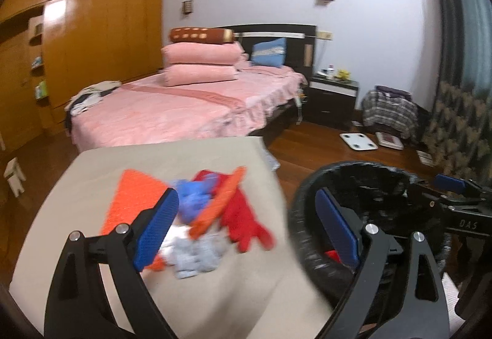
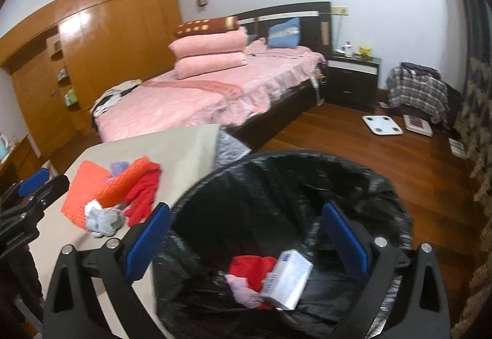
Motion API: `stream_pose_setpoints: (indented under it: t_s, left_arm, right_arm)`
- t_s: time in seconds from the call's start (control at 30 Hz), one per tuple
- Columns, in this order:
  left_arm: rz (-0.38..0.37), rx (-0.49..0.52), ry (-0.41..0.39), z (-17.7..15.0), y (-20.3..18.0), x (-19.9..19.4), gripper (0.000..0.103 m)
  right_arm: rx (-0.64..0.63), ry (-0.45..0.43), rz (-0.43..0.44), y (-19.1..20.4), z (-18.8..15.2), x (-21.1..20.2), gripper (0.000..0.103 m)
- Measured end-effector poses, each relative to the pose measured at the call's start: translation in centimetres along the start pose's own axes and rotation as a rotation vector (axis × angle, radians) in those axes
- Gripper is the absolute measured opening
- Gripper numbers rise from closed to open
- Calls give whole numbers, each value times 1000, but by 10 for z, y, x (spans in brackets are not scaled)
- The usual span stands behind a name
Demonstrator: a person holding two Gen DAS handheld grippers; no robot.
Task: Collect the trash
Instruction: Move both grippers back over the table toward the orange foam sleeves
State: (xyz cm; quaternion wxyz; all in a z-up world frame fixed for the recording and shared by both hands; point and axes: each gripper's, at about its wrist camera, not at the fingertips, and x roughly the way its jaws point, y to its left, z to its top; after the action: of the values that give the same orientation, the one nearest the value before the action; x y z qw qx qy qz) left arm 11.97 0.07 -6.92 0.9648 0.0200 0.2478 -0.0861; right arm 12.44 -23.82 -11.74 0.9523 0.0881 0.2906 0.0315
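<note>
My left gripper (image 1: pixel 246 228) hangs spread wide and empty above the surface (image 1: pixel 200 293), where the trash pile (image 1: pixel 196 216) lies. My right gripper (image 2: pixel 246 240), equally wide and empty, hovers over the black-lined bin (image 2: pixel 276 179) holding a white box (image 2: pixel 287 283); a pink bed (image 2: pixel 200 93) stands behind.

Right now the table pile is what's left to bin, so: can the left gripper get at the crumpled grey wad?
Probably yes. The left gripper is open, hovering over the table, and the grey wad lies at the pile's near edge, nothing on top. The orange strip sits just behind it.
</note>
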Motion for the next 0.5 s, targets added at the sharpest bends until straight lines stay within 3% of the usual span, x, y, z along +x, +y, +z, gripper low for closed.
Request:
stream_pose_setpoints:
  t_s: [0.5]
  left_arm:
    - [210, -97, 53, -28, 109, -10, 88]
  right_arm:
    - [-111, 44, 171, 112, -8, 52, 97]
